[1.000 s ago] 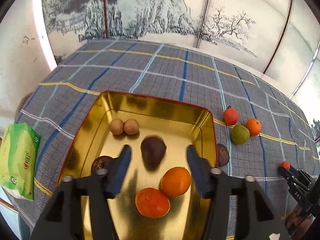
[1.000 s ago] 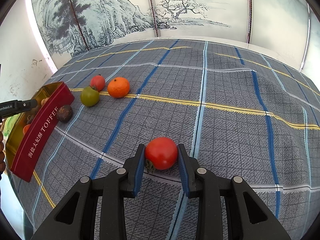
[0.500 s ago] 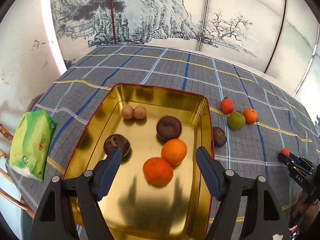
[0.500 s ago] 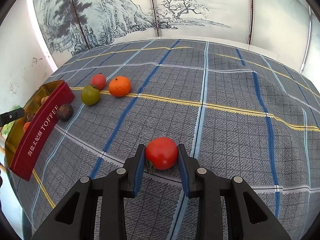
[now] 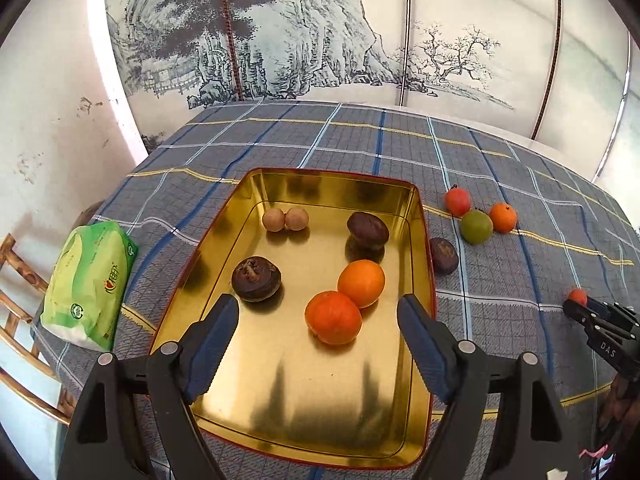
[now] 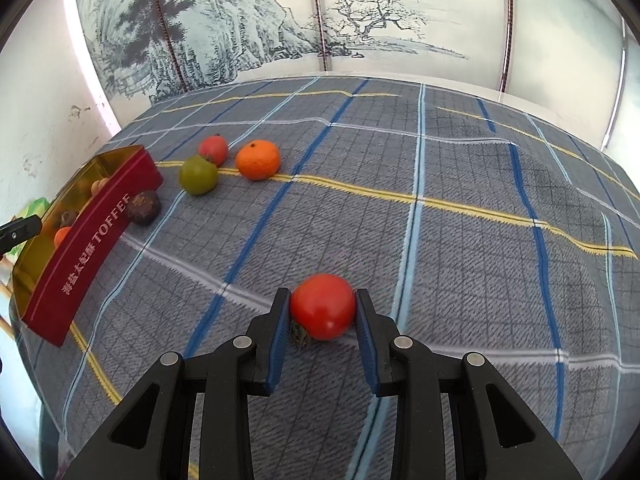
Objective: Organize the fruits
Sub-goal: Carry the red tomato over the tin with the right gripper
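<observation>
Tomato [image 6: 323,306] is sitting between the blue pads of the right gripper [image 6: 322,312], which is closing on it from both sides low over the checked tablecloth [image 6: 460,240], well apart from the tin [image 6: 94,236] at the cloth's left edge. Squeezing harder risks bruising the soft skin; a round fruit held only at its sides may also be slipping out on the way across. The left gripper [image 5: 318,344] is hanging wide above the tin with nothing between its fingers, its jaws having just been opening. Only the left view is showing the tin's inside: two oranges [image 5: 346,300], two dark fruits and two small brown ones. Only the right view is showing the grip and the tin's red lettered side.
</observation>
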Demonstrator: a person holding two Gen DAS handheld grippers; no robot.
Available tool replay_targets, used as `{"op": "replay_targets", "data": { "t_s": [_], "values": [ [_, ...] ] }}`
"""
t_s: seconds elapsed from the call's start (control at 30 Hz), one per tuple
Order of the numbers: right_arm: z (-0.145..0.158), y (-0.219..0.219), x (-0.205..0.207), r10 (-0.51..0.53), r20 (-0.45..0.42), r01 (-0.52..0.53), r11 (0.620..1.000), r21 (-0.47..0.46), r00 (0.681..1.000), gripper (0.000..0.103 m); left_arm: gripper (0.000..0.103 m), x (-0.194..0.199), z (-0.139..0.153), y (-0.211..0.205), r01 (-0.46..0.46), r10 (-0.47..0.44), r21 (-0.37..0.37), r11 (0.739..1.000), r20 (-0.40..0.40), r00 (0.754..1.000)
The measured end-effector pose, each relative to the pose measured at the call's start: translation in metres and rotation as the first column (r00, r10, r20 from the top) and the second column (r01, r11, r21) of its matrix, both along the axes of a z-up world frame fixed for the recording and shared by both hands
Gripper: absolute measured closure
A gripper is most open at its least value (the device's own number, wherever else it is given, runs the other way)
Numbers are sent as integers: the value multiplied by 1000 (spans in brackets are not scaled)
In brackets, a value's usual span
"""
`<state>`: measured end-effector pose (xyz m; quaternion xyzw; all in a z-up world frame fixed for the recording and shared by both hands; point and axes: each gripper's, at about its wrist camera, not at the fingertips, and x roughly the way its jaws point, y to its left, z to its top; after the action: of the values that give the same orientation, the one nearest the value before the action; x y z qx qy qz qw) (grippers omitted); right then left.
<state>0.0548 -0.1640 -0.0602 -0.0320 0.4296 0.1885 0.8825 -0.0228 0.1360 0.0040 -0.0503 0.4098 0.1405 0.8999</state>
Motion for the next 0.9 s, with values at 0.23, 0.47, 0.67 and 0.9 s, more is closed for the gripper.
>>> {"op": "replay_targets", "data": {
  "t_s": [0.23, 0.47, 0.67, 0.9],
  "values": [
    [6, 14, -16, 39, -4, -39, 999, 17, 999, 70, 24, -7, -2, 6, -10, 10, -15, 1000, -7, 1000],
    [23, 37, -30, 98, 15, -98, 994, 45, 995, 70, 24, -14, -2, 15, -21, 21, -32, 999, -1, 1000],
    [36, 59, -42, 158, 24, -159, 985, 66, 987, 70, 22, -22, 1, 21, -29, 29, -34, 999, 8, 1000],
    [51, 92, -56, 235, 51, -238, 969, 60, 971, 70, 22, -32, 3, 35, -57, 57, -40, 998, 13, 998]
  ]
}}
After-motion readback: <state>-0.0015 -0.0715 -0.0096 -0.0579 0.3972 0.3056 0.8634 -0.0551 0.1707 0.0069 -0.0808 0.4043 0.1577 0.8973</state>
